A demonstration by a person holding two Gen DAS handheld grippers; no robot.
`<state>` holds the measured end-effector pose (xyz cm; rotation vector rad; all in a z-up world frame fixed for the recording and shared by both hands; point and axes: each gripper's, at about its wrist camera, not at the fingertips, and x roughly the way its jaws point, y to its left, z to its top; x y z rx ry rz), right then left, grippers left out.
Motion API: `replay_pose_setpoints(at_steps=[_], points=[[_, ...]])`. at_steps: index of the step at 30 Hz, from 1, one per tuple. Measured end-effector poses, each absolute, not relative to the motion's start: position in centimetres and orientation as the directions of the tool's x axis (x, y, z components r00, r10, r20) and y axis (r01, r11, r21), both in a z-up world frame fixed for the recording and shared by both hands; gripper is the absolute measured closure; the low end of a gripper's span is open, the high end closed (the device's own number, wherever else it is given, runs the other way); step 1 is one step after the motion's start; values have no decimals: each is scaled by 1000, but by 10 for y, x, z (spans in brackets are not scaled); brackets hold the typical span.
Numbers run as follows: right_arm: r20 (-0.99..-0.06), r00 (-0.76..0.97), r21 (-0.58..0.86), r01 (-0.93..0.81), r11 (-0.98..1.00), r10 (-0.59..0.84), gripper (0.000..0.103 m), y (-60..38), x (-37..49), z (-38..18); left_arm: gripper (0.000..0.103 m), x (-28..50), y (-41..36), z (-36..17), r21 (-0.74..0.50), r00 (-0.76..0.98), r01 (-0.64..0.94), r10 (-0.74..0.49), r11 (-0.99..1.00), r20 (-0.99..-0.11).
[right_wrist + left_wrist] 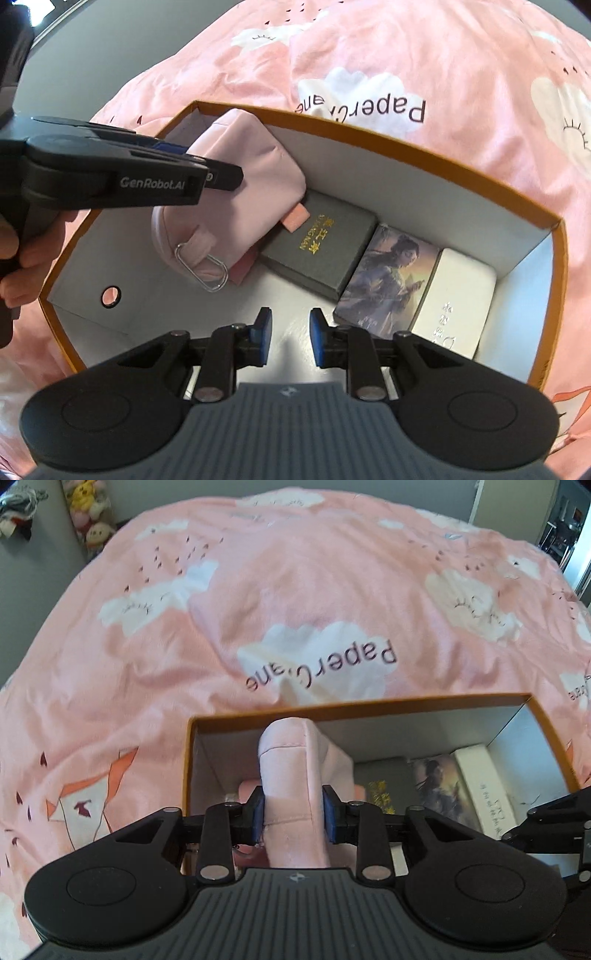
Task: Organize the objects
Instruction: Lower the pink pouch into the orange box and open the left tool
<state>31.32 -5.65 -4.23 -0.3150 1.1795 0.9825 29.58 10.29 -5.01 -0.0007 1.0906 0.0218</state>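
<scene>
Your left claw point(294, 814) is clenched on a soft pink pouch point(236, 177), which hangs inside the orange-rimmed box point(406, 137) on the bed, at the box's left end. From the right wrist view the pouch leans against the far wall, its lower edge resting on or just above the box floor, a metal clip point(207, 271) dangling from its loop. Beside it, three flat items lie in a row along the floor: a grey box with gold lettering point(321, 243), a picture-covered box point(388, 277) and a white box point(458, 299), each touching the next. The pouch's corner overlaps the grey box's near edge.

Your right claw point(288, 334) hovers released over the bare white floor near the front wall, holding nothing.

The step in hand looks like setting the pouch down in the free space to the left of the row. To do it well, lower until the fabric settles flat on the floor, nudge it leftward so it clears the grey box, then let go; soft cloth will slump, so release low, not from height. Watch that the clip does not snag on your fingers point(258, 812) as you draw back. Keep your right claw clear of the left's path.

The pink bedspread point(295, 572) surrounds the box.
</scene>
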Motion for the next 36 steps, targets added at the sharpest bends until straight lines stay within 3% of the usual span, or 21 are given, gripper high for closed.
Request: replay_pose_setpoints(at_steps=[4,10,20,26,36], points=[[-878,40,269,-782,562,476,79,-49,315,-46,58,295,98,-50,82,458,17,65,996,-886],[-877,46,262,-789,555,478,78,-43,318,-53,57,289,79,-37,280,504,131,179,951,-845],[-874,57,256,-791,556,483,78,-40,316,-53,70,284,79,-39,308,467,245,167,919,-869],[-872,54,252,-803,541,487,78,-38,313,-52,71,301,77,-53,249,461,227,121,942,-879],[-879,68,242,-789,565,472,78,-35,322,-60,72,317,81,-71,290,434,165,195,942,-879]])
